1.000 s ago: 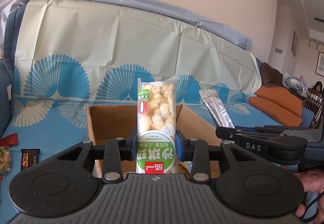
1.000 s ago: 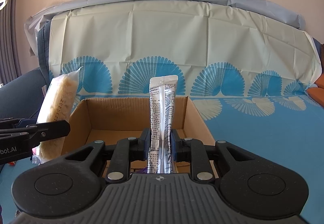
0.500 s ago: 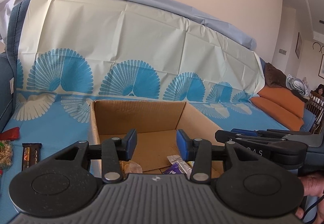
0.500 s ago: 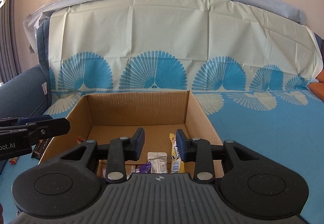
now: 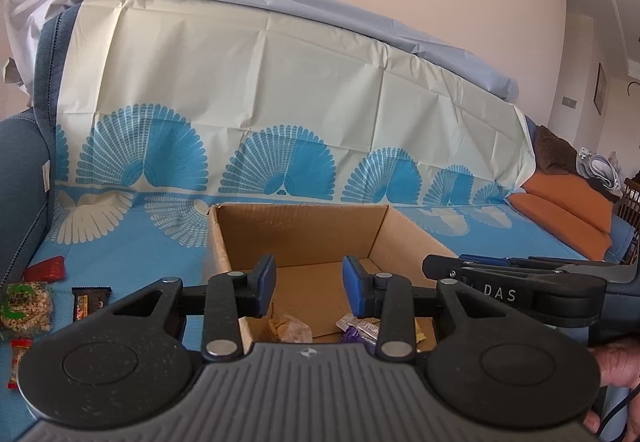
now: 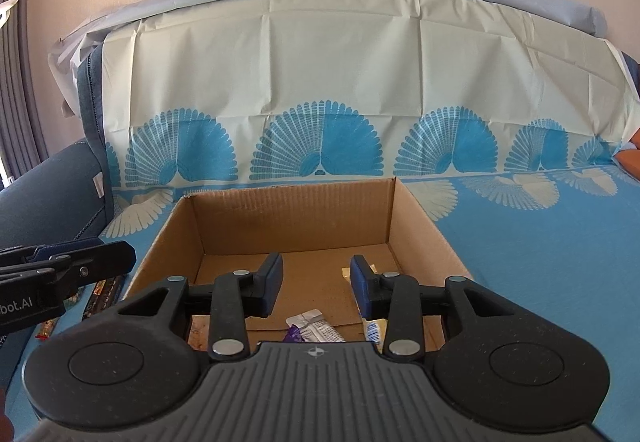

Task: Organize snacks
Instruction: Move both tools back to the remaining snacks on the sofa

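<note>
An open cardboard box (image 5: 298,230) (image 6: 292,214) stands on the blue-covered sofa. My left gripper (image 5: 309,288) is open and empty above its near edge. My right gripper (image 6: 316,286) is open and empty over the box too. Inside lie a puffed-snack pack (image 5: 290,328), a silver stick pack (image 6: 316,328), a purple wrapper (image 5: 354,334) and a yellow packet (image 6: 374,328). The right gripper shows at the right of the left wrist view (image 5: 516,286); the left gripper shows at the left of the right wrist view (image 6: 60,266).
Loose snacks lie on the sofa left of the box: a red packet (image 5: 46,268), a dark bar (image 5: 90,302), a green nut bag (image 5: 26,306) and a small red pack (image 5: 18,360). Orange cushions (image 5: 560,210) lie at the far right.
Both grippers opened and let go of their packs, the puffed snack from the left and the silver stick from the right. Both packs now lie in the box.
</note>
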`<move>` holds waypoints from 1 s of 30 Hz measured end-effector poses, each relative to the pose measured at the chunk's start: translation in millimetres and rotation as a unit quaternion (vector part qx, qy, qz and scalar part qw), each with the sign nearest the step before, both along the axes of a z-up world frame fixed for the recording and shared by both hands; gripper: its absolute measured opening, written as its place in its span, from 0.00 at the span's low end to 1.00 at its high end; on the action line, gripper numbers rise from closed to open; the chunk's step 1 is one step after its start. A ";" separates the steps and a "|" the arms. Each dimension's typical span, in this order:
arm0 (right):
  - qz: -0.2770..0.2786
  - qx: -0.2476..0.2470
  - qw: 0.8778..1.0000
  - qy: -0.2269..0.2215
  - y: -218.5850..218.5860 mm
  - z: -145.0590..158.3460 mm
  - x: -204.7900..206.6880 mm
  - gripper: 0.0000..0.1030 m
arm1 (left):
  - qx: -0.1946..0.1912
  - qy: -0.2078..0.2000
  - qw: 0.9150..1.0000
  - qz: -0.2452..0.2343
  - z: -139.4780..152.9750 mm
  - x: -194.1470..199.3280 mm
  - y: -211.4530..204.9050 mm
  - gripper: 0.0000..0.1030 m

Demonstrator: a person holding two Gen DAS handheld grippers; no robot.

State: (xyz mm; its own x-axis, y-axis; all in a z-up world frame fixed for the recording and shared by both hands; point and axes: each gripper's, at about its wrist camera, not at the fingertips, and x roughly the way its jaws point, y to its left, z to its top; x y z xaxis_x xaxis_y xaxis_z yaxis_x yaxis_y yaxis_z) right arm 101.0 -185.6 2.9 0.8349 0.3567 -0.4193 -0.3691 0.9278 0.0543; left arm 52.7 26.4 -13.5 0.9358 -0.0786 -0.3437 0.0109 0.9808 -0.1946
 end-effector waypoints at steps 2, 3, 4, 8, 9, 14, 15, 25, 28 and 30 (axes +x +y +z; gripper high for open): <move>0.004 0.004 1.000 -0.004 9.3 0.8 -4.7 0.41 | 0.002 0.001 1.000 0.008 1.6 -5.5 6.7 0.35; 0.007 0.006 1.000 -0.006 14.2 1.4 -7.5 0.41 | 0.003 0.000 1.000 0.011 2.3 -8.8 10.1 0.32; 0.010 0.008 1.000 -0.010 18.8 2.1 -10.1 0.41 | 0.005 0.000 1.000 0.017 3.6 -13.1 14.8 0.31; 0.022 0.027 0.999 -0.020 38.5 6.2 -21.6 0.41 | 0.010 0.004 0.999 0.043 7.9 -28.8 35.3 0.27; 0.026 0.034 0.999 -0.023 43.8 7.3 -24.9 0.41 | 0.012 0.007 0.999 0.049 8.7 -32.4 40.8 0.27; 0.050 0.063 0.996 -0.026 70.9 8.6 -41.7 0.41 | 0.021 0.047 0.995 0.086 10.4 -42.7 83.1 0.27; 0.056 0.069 0.996 -0.024 76.6 7.9 -44.3 0.41 | 0.019 0.065 0.993 0.093 8.9 -41.0 97.1 0.27; 0.130 0.085 0.988 -0.011 139.5 -1.0 -70.8 0.41 | -0.139 0.161 0.951 0.227 -41.8 -67.9 234.0 0.21; 0.146 0.085 0.986 -0.006 157.2 -3.8 -72.1 0.41 | -0.130 0.172 0.952 0.219 -43.4 -62.3 231.6 0.22; 0.150 0.090 0.985 0.006 167.6 -7.5 -69.0 0.41 | -0.110 0.179 0.955 0.209 -45.3 -53.0 221.0 0.22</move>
State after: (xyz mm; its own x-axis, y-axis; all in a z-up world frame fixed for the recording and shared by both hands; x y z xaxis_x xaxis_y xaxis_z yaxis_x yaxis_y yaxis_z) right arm 32.0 -17.9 -4.6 0.6761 0.6556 -0.3363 -0.6233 0.7523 0.2134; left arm -0.2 247.4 -58.8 0.7265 0.1690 -0.6661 -0.4782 0.8204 -0.3134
